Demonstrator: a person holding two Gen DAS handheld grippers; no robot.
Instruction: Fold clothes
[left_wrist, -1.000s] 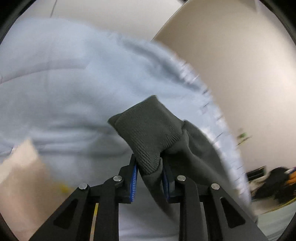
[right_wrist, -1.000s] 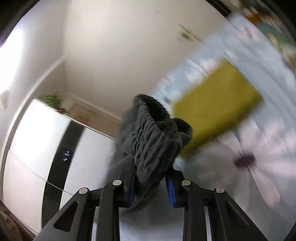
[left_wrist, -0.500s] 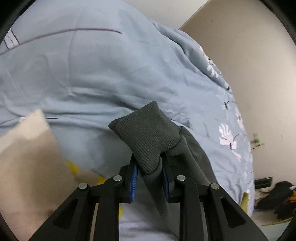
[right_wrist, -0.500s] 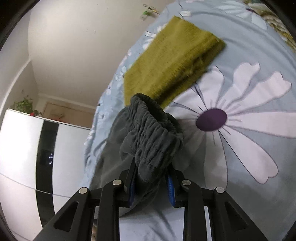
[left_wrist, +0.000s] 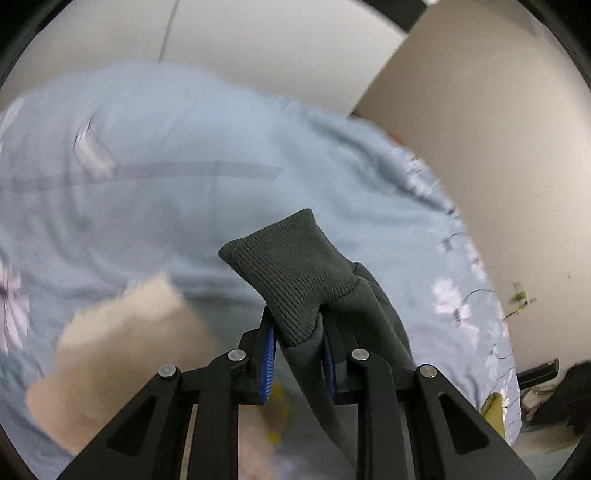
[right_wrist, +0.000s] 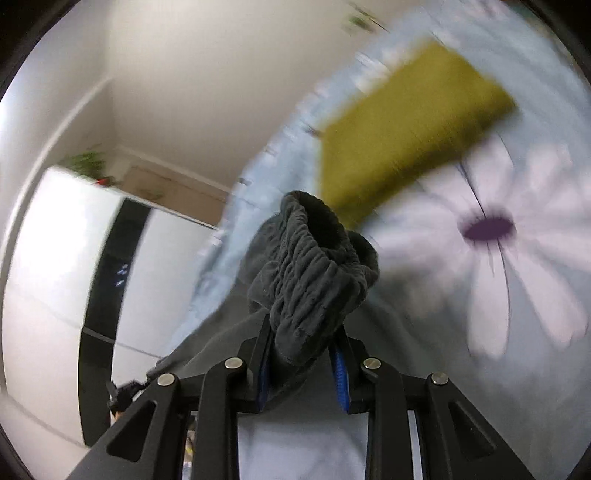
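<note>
My left claw (left_wrist: 297, 360) is clamped on the ribbed cuff (left_wrist: 291, 273) of a dark grey pair of sweatpants, and my right claw (right_wrist: 303, 363) is clamped on their gathered elastic waistband (right_wrist: 314, 269). The garment hangs between the two, lifted above the bed (left_wrist: 166, 192) with its pale blue floral cover, and the cloth trails down and away from each grip.

I judge it soft, limp and fairly light, with no stiffness of its own. It will sag wherever I do not support it. The thick knit cuff and the bunched waistband look like the surest holds, since their bulk fills the pads and should resist slipping, whereas the plain leg cloth would slide and crease.

A folded olive-green knit (right_wrist: 410, 122) lies on the bed ahead of my right claw, and a cream garment (left_wrist: 122, 350) lies below my left.

Compared with half a second ago, both views are tilted up and blurred. More wall shows, the white wardrobe (right_wrist: 62, 277) has swung back into the right view, and both grips are unchanged.
</note>
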